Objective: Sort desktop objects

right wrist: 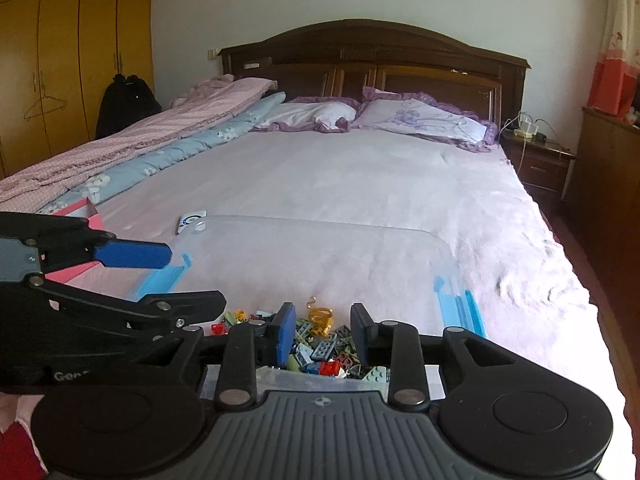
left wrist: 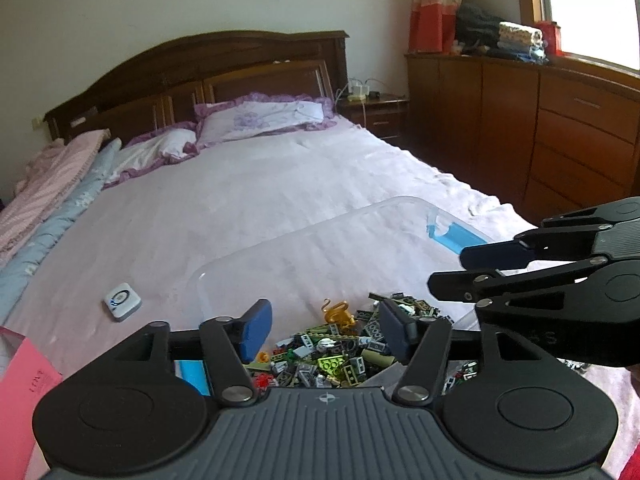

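Both grippers hang over a heap of toy bricks at the bottom of their frames. From the left wrist view, the left gripper [left wrist: 322, 330] has its blue pads spread wide, nothing pinched between them, above the pile of bricks [left wrist: 340, 356] in the lower middle. The right gripper [left wrist: 444, 270] reaches in from the right edge, black fingers pointing left. From the right wrist view, the right gripper [right wrist: 322, 332] stands narrowly parted, pads clear of the bricks [right wrist: 332, 354] below; nothing is gripped. The left gripper [right wrist: 192, 276] enters from the left edge.

A gold curled piece [left wrist: 339, 312] sits at the far edge of the pile. The bricks lie in a clear plastic container [right wrist: 360, 228] with blue latches [right wrist: 460, 312], set on the pale pink bedspread [right wrist: 360, 176]. Left of it lie a small white device [left wrist: 122, 301] and a pink box [left wrist: 24, 384]. Farther up are two purple-frilled pillows [right wrist: 420, 120], folded quilts [right wrist: 140, 148] and the dark headboard [right wrist: 372, 48].
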{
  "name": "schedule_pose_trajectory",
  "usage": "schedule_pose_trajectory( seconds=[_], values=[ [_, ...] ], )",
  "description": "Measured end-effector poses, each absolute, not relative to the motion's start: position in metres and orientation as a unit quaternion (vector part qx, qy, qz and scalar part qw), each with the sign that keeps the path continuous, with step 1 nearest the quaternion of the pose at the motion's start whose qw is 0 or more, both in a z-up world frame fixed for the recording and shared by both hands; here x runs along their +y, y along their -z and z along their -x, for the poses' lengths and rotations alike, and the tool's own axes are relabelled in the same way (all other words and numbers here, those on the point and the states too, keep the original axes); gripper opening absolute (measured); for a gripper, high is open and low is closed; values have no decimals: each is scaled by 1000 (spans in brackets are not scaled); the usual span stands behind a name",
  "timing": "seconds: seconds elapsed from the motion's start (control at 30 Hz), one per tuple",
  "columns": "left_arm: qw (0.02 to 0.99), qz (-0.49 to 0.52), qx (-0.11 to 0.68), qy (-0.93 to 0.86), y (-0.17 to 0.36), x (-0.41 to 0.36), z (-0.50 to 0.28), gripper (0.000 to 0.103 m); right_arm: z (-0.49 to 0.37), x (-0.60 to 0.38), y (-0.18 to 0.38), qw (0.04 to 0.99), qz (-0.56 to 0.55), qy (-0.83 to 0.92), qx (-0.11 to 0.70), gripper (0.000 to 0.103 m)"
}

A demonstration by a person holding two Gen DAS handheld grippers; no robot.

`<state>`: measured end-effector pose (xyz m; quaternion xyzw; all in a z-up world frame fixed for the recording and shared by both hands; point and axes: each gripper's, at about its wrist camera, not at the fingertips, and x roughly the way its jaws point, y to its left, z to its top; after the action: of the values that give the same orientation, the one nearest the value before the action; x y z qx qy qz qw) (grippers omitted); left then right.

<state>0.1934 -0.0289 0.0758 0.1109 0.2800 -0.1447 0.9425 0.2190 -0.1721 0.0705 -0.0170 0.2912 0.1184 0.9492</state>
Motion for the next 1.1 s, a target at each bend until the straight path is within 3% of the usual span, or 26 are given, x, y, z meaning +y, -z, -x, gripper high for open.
schedule_pose_trajectory(
  seconds=[0.53,0.83,1.1],
  values=[
    [944,-92,290,127,-81,-20,-155,87,-165,-180,-69,949,1,-100,298,48],
    [941,-84,305,120,-76,-17,-134,90,-137,-180,-66,946,-10,-91,312,50],
    [939,-48,325,101,-69,-9,-111,96,-114,-185,-55,937,-40,-76,340,61]
  ],
)
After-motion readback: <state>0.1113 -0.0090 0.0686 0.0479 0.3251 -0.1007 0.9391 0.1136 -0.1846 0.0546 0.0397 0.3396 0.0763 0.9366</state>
